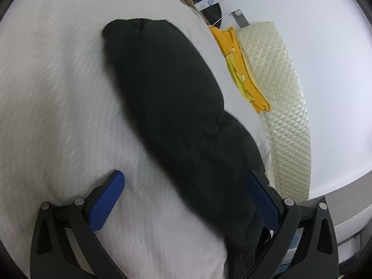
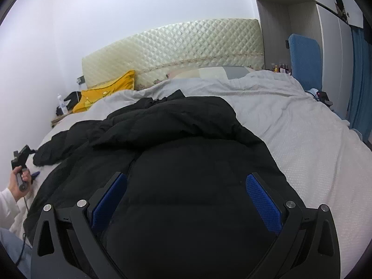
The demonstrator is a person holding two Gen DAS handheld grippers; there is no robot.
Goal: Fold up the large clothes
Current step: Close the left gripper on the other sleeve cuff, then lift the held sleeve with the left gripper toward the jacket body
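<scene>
My left gripper (image 1: 186, 200), jaws wide and empty, straddles the black jacket's (image 2: 186, 144) sleeve (image 1: 162, 88), which runs lengthwise toward the frame's upper left.

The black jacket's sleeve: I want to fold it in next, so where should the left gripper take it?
Probably the cuff end of the sleeve, which lies flat and free on the white bedspread. Bring the open left gripper forward along the sleeve and pinch from above, one finger on each side.
</scene>
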